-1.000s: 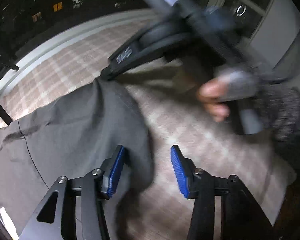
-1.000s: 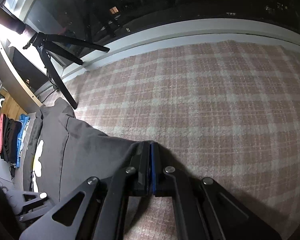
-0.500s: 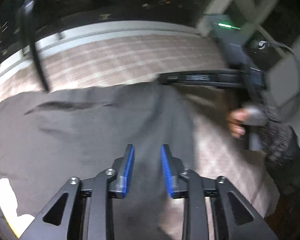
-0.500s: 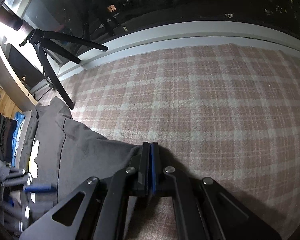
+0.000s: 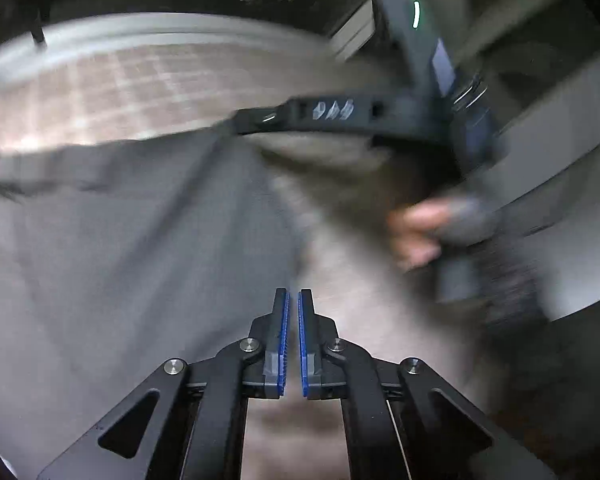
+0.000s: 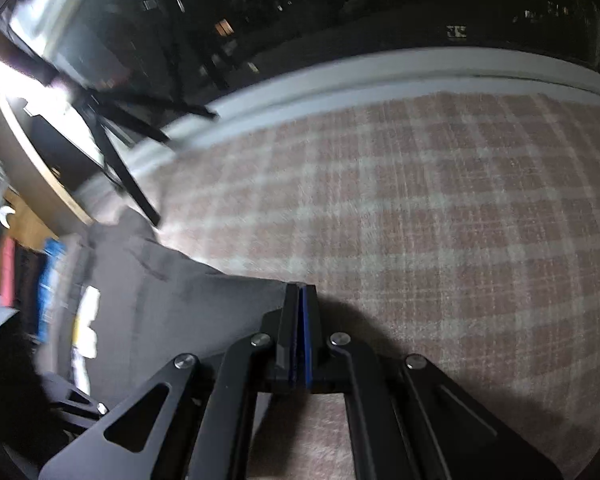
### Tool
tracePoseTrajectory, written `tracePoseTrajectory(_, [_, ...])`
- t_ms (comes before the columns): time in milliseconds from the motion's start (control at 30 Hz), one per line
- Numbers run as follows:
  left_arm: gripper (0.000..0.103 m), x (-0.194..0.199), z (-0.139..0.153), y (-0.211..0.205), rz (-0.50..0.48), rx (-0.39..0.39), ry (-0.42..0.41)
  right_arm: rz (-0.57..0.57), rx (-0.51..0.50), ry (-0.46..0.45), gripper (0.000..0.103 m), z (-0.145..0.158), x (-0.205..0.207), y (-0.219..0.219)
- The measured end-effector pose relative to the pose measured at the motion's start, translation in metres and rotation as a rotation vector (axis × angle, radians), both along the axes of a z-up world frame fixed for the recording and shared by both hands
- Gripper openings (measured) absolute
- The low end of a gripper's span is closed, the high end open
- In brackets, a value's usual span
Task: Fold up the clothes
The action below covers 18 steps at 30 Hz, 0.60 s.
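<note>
A dark grey garment (image 5: 120, 240) lies spread on a pink checked cover (image 5: 100, 92). My left gripper (image 5: 293, 300) hovers over the garment's right edge. Its jaws are closing, with a thin gap left between the blue pads (image 5: 284, 340) and no cloth seen in it. Further up, my right gripper (image 5: 244, 120) pinches the garment's far corner, with a person's hand (image 5: 420, 232) on its handle. In the right wrist view the right gripper (image 6: 300, 292) is shut on that corner of the garment (image 6: 172, 304), slightly lifted off the cover (image 6: 420, 220). A white print (image 6: 86, 320) shows on the cloth.
A black tripod (image 6: 116, 152) stands at the cover's far left edge, before a dark window. Red, black and blue folded clothes (image 6: 48, 280) are stacked at the left. A pale ledge (image 6: 380, 68) borders the cover at the back.
My left gripper swung across the garment towards its right edge and its jaws narrowed from wide apart to a thin gap. The right gripper kept its pinch on the corner.
</note>
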State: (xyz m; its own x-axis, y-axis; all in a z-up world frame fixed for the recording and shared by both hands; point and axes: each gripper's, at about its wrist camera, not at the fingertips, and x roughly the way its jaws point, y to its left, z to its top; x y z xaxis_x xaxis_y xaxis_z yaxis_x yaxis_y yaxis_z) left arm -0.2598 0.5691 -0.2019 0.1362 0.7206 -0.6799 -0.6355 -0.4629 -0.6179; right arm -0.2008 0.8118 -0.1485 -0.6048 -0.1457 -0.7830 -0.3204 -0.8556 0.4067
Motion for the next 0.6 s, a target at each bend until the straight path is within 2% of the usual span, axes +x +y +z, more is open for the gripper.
tracePoseTrajectory(33, [0.035,0.003,0.002,-0.001,-0.002,-0.024,0.04,-0.015,0.0,0.009,0.007,0.004,0.003,0.004])
tracePoseTrajectory(67, [0.054,0.007,0.003,-0.002,-0.005,-0.047,0.081,-0.039,0.002,0.013,0.01,0.006,0.008,0.01])
tracePoseTrajectory(100, [0.055,0.012,0.002,-0.001,-0.021,-0.068,0.101,-0.063,0.003,0.018,0.016,0.009,0.012,0.015])
tracePoseTrajectory(167, [0.055,0.023,-0.003,0.006,-0.063,-0.103,0.132,-0.08,-0.017,0.017,0.016,0.007,0.016,0.022])
tracePoseTrajectory(267, [0.057,0.039,-0.011,0.029,-0.111,-0.186,0.264,-0.057,-0.035,-0.025,0.017,-0.003,0.012,0.021])
tracePoseTrajectory(333, [0.054,0.041,-0.021,0.045,-0.127,-0.26,0.337,-0.036,-0.036,-0.055,0.017,-0.012,0.005,0.014])
tracePoseTrajectory(367, [0.046,0.04,-0.028,0.052,-0.13,-0.301,0.365,-0.032,-0.027,-0.062,0.017,-0.015,0.003,0.01])
tracePoseTrajectory(400, [0.04,0.04,-0.027,0.054,-0.132,-0.303,0.413,-0.028,-0.018,-0.069,0.017,-0.018,0.001,0.006])
tracePoseTrajectory(433, [0.016,0.037,-0.027,0.055,-0.139,-0.306,0.424,-0.022,-0.017,-0.061,0.017,-0.018,-0.001,0.003])
tracePoseTrajectory(467, [0.006,0.027,-0.029,0.048,-0.124,-0.274,0.346,-0.016,-0.015,-0.053,0.017,-0.018,-0.002,0.0])
tracePoseTrajectory(533, [0.003,0.003,-0.031,0.03,-0.075,-0.182,0.137,-0.003,-0.029,-0.045,0.017,-0.017,-0.006,-0.004])
tracePoseTrajectory(600, [0.003,-0.02,-0.034,0.002,-0.001,-0.006,-0.113,0.012,-0.035,-0.038,0.017,-0.014,-0.009,-0.008])
